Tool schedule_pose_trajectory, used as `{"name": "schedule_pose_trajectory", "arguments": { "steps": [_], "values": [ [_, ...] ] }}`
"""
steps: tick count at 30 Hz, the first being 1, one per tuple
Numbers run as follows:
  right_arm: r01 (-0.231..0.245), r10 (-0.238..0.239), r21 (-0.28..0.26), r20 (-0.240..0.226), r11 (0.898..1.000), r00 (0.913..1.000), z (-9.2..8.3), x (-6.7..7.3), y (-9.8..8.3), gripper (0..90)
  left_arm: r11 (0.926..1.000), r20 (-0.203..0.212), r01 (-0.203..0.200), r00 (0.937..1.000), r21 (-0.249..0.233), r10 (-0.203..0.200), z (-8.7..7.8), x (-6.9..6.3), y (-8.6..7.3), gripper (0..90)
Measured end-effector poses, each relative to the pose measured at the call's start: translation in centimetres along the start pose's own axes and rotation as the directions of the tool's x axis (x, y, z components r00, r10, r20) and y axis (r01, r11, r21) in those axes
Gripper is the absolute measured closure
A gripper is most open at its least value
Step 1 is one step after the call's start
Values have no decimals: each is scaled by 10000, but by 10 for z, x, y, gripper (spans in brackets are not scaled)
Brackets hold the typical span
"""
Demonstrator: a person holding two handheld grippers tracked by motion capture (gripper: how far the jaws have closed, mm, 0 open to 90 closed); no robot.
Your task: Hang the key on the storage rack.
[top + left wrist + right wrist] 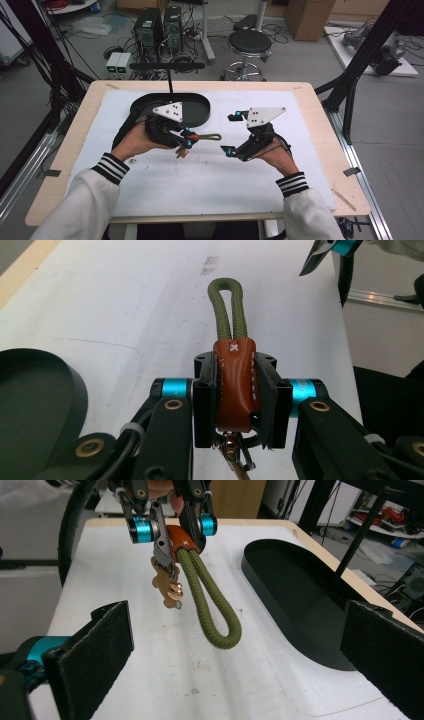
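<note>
A key strap hangs above the white mat: an olive rope loop bound in a brown leather wrap, with a copper clasp dangling below. My left gripper is shut on the leather wrap, its pads pressing both sides, and the loop points toward the right hand. My right gripper stands wide open just right of the loop's end, with nothing between its pads. From the right gripper view the loop droops toward me from the left gripper.
A black oval tray lies on the mat behind the left hand, close to that gripper. The white mat covers a wooden table. Beyond the far edge stand a stool and computer cases.
</note>
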State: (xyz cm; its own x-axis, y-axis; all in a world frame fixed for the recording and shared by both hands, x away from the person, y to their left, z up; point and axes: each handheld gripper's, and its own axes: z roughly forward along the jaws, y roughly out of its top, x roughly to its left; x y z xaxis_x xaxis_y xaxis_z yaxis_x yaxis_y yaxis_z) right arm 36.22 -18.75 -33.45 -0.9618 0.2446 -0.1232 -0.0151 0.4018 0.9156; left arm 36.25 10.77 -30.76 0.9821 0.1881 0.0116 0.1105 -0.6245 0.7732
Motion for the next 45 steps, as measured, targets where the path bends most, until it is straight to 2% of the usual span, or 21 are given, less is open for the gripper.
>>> {"name": "schedule_pose_trajectory", "arguments": {
  "steps": [5, 9, 12, 15, 18, 20, 21, 22, 24, 25, 27, 29, 30, 31, 32, 33, 35, 37, 38, 41, 45],
  "values": [
    [-299, 300, -50, 116, 9995, 9995, -5, 1, -4, 3, 10000, -140, 63, 9999, -25, -64, -3, 1, -1, 724],
    [-363, 369, -156, 403, 9992, 9985, -11, 1, -8, 3, 9984, -716, 367, 9966, -431, -397, -9, 5, -6, 724],
    [-552, 585, -379, 913, 9978, 9941, -24, 0, -19, 3, 9930, -1344, 738, 9872, -923, -859, -17, 10, -13, 726],
    [-755, 787, -286, 1326, 9967, 9880, -34, 0, -27, 3, 9851, -2042, 989, 9707, -1404, -1265, -25, 15, -22, 727],
    [-826, 896, -524, 1502, 9952, 9846, -41, 0, -32, 3, 9755, -2854, 1230, 9428, -1823, -1722, -33, 20, -30, 728],
    [-1090, 1197, -653, 1938, 9919, 9737, -50, 0, -43, 3, 9662, -3367, 1423, 9179, -2148, -2100, -38, 24, -34, 728],
    [-1090, 1197, -653, 1938, 9919, 9737, -50, 0, -43, 3, 9631, -3646, 1454, 9043, -2264, -2222, -41, 26, -36, 728],
    [-1244, 1373, -705, 2249, 9897, 9647, -56, -1, -51, 3, 9575, -3839, 1528, 8916, -2445, -2403, -44, 28, -37, 728],
    [-1431, 1574, -765, 2359, 9867, 9589, -62, -1, -58, 3, 9537, -4555, 1437, 8530, -2643, -2547, -48, 31, -38, 728],
    [-1438, 1602, -832, 2474, 9861, 9556, -64, -2, -61, 2, 9479, -4662, 1470, 8425, -2827, -2697, -49, 33, -39, 728],
    [-1490, 1665, -869, 2534, 9850, 9529, -66, -2, -64, 3, 9430, -5162, 1382, 8079, -3029, -2842, -51, 35, -40, 728],
    [-1648, 1873, -1019, 2819, 9811, 9410, -73, -2, -72, 3, 9326, -5339, 1390, 7874, -3330, -3080, -54, 38, -42, 728],
    [-1648, 1873, -1019, 2819, 9811, 9410, -73, -2, -72, 3, 9304, -5443, 1363, 7783, -3402, -3131, -54, 39, -42, 728],
    [-1759, 1998, -1071, 2851, 9786, 9374, -75, -2, -75, 3, 9281, -5396, 1447, 7783, -3432, -3209, -55, 42, -43, 728],
    [-1814, 2084, -1153, 3014, 9766, 9305, -79, -3, -80, 3, 9264, -5494, 1511, 7678, -3449, -3297, -55, 43, -44, 727],
    [-1814, 2084, -1153, 3014, 9766, 9305, -79, -3, -80, 3, 9283, -5669, 1486, 7552, -3408, -3290, -55, 44, -45, 727],
    [-1907, 2178, -1156, 3085, 9748, 9260, -81, -3, -84, 3, 9229, -5670, 1619, 7477, -3493, -3457, -56, 48, -47, 727],
    [-1964, 2246, -1192, 3140, 9733, 9225, -84, -3, -88, 3, 9200, -5834, 1666, 7295, -3547, -3570, -57, 50, -49, 727],
    [-2052, 2339, -1214, 3170, 9712, 9191, -84, -2, -89, 3, 9159, -5955, 1723, 7132, -3625, -3698, -58, 52, -50, 727],
    [-1930, 2300, -1402, 3360, 9711, 9134, -87, 1, -94, 3, 9073, -6181, 1734, 6818, -3832, -3913, -61, 56, -53, 727],
    [-1871, 2364, -1676, 3560, 9679, 9041, -91, 5, -100, 3, 8939, -6355, 1752, 6477, -4126, -4203, -64, 64, -58, 727]
  ]
}}
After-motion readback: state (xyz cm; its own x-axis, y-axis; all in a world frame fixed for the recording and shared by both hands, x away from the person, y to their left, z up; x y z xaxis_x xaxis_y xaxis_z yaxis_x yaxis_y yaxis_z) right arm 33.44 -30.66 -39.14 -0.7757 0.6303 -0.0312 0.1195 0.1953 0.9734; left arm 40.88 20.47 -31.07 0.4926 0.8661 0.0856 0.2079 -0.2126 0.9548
